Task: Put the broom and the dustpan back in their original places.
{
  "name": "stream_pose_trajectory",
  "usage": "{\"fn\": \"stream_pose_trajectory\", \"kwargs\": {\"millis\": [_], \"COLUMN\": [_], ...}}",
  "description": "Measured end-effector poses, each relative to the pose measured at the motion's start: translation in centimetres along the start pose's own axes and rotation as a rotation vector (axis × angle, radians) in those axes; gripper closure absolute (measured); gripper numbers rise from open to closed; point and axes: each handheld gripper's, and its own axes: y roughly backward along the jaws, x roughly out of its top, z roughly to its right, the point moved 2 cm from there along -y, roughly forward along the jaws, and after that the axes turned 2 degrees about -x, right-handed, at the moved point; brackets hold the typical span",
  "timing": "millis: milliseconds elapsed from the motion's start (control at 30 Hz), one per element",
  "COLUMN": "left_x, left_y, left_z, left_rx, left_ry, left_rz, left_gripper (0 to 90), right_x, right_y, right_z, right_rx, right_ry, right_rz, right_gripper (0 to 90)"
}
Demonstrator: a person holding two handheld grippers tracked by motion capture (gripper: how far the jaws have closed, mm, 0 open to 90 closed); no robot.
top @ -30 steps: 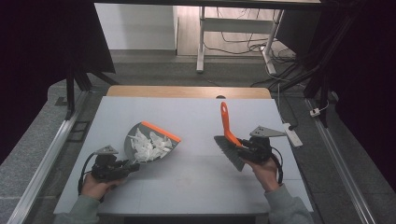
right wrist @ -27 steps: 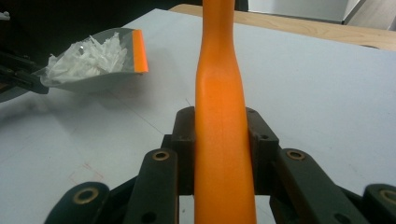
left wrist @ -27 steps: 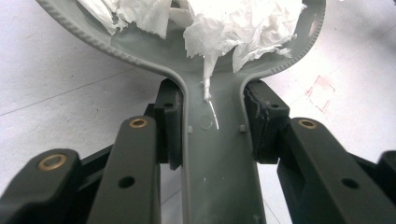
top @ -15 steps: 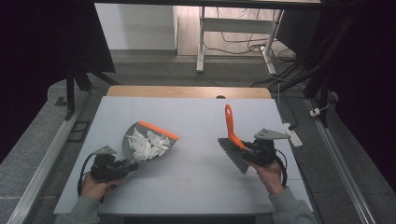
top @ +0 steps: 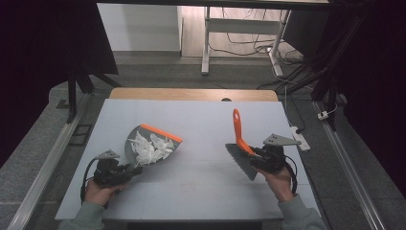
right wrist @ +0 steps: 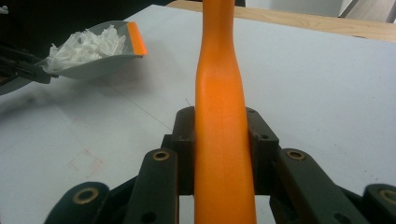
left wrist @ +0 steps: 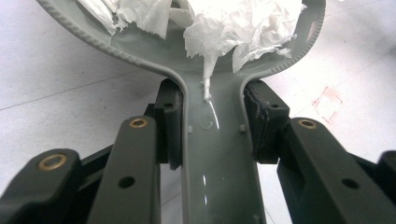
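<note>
Currently the dustpan (top: 152,146), gripped by the left gripper (left wrist: 211,123) at its handle, could spill paper scraps (top: 151,148) if tilted; the brush (top: 241,152) at 3 o'clock is clamped by the right gripper (right wrist: 223,144).

A pale grey counter (top: 201,124) has a strip of light wood (top: 191,94) along its far edge. Beyond it, on the dark floor, stand the white legs of a desk (top: 206,43) with loose cables (top: 249,43) behind them. A white power strip (top: 299,138) lies just off the counter's right edge.
</note>
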Motion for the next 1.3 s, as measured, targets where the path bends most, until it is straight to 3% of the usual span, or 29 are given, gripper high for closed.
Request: {"fn": "stream_pose_trajectory", "kwargs": {"millis": [833, 1300], "left_x": [0.0, 0.1], "left_y": [0.0, 0.0], "left_z": [0.0, 0.3], "left_rx": [-0.001, 0.035], "left_ry": [0.022, 0.028], "left_rz": [0.015, 0.031], "left_gripper": [61.0, 61.0], "right_x": [-0.6, -1.1], "right_y": [0.6, 1.0], "right_z": [0.1, 0.3], "right_rx": [0.0, -0.001], "right_ry": [-0.003, -0.022], "right_rz": [-0.009, -0.008], "right_gripper": [70.2, 70.3]}}
